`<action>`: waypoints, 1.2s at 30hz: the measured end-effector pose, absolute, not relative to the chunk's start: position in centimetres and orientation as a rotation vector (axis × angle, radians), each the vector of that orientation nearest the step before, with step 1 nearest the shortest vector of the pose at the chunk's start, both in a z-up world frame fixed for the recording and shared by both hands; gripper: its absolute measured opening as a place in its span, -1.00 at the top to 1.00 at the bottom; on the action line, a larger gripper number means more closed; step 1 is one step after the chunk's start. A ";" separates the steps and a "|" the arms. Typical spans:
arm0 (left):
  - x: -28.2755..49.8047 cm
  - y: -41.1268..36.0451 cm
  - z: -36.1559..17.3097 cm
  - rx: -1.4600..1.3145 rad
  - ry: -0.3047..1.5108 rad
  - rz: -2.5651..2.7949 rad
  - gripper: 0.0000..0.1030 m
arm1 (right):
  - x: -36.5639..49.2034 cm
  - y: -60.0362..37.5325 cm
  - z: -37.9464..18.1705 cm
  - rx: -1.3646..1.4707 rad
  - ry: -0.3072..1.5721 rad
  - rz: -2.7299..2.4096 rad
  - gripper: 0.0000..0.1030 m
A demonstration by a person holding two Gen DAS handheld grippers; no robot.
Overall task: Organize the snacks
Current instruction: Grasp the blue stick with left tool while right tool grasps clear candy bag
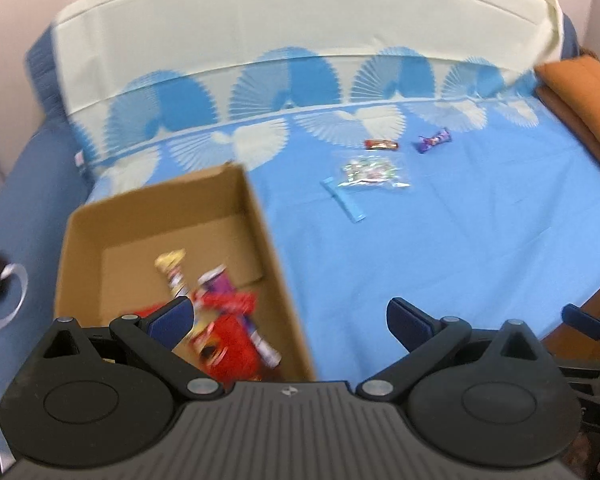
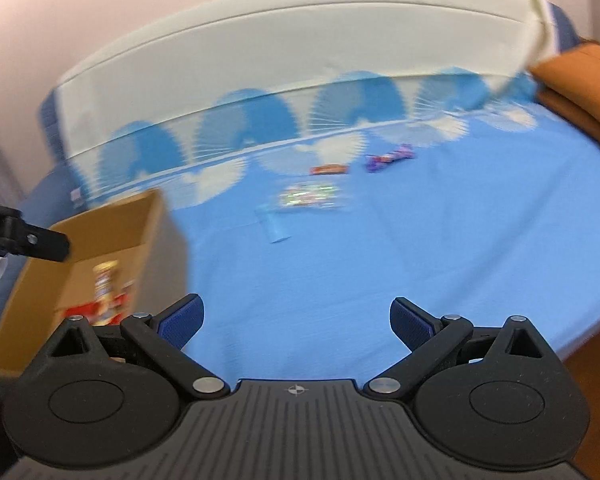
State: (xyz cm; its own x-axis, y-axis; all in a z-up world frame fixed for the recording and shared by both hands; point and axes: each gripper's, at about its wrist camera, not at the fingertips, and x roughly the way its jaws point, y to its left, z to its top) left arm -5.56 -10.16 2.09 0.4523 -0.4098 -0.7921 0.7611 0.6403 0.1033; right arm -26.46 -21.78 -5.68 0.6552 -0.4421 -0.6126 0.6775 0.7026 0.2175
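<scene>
Snacks lie in two places on a bed covered by a blue sheet (image 1: 420, 248) with white fan patterns. The largest thing on it is an open cardboard box (image 1: 172, 216) at my left, holding a jumble of red, yellow and purple packets (image 1: 224, 320). Well apart from the box lie a clear bag of sweets (image 1: 370, 171), then a purple wrapped candy (image 1: 434, 140) and a small red bar (image 1: 381, 144) beyond it. My left gripper (image 1: 290, 320) hangs over the box's near right corner, fingers spread and empty. My right gripper (image 2: 296, 320) hovers above bare sheet, fingers likewise apart.
</scene>
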 end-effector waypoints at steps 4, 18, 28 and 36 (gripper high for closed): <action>-3.8 -15.0 1.1 0.504 0.834 -0.750 -0.99 | -25.4 -26.2 -7.0 0.413 0.568 -0.676 -0.99; 7.1 -26.3 -2.7 0.499 0.895 -0.686 -1.00 | -4.4 -44.7 -16.1 -0.038 0.804 -0.313 -0.99; 11.9 -28.3 -6.3 0.496 0.933 -0.683 -1.00 | 8.5 -48.8 -20.8 -0.246 1.096 0.050 -1.00; 12.7 -28.8 -8.2 0.494 0.972 -0.704 -0.99 | 12.8 -50.4 -20.9 -0.219 1.185 0.203 -1.00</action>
